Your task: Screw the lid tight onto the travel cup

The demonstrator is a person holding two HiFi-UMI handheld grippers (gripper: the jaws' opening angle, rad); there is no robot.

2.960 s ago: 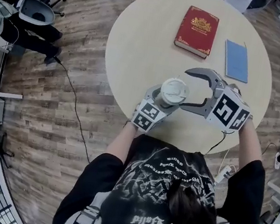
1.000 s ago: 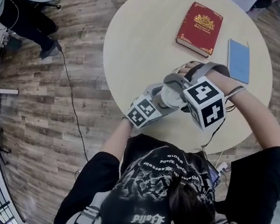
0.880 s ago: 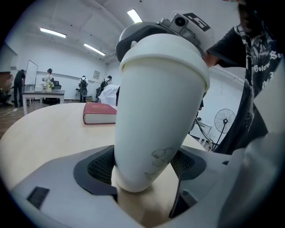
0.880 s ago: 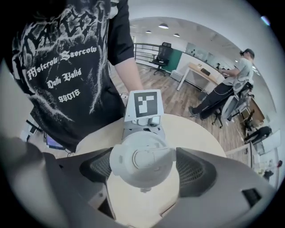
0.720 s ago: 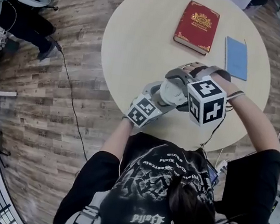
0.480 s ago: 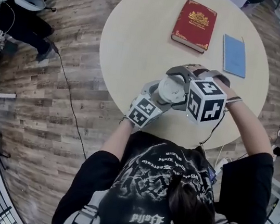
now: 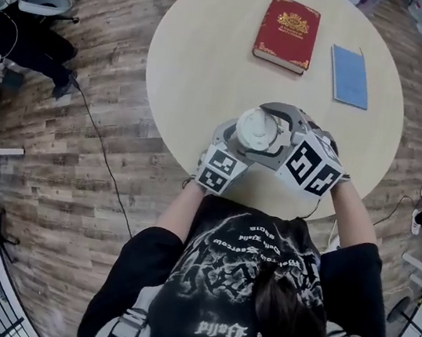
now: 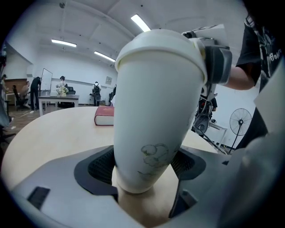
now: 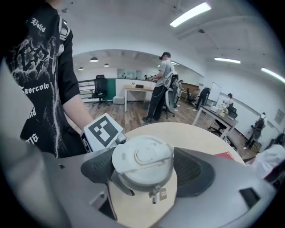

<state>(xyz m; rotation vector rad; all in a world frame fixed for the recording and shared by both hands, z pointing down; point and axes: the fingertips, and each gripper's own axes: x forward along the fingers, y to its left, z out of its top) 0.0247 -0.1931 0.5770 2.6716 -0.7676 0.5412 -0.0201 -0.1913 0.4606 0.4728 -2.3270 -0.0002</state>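
Observation:
A white travel cup (image 8: 156,111) stands near the front edge of the round table (image 7: 203,67). Its white lid (image 7: 256,125) sits on top. My left gripper (image 8: 144,178) is shut on the cup's lower body, with both dark pads against it. From the right, my right gripper (image 9: 144,171) reaches over the top with the lid (image 9: 142,164) between its jaws. Those jaws have just been closing, and both pads now meet the lid's rim. In the head view the left gripper (image 7: 240,146) sits under the right gripper (image 7: 261,128), and the cup's body is mostly hidden.
A red book (image 7: 287,33) and a blue notebook (image 7: 349,76) lie on the far side of the table. A black cable (image 7: 103,147) runs over the wooden floor to the left. Desks, chairs and people stand in the room behind.
My right gripper has rolled around the lid, its marker cube swinging from above the cup to its lower right. The left gripper and the cup have stayed in place.

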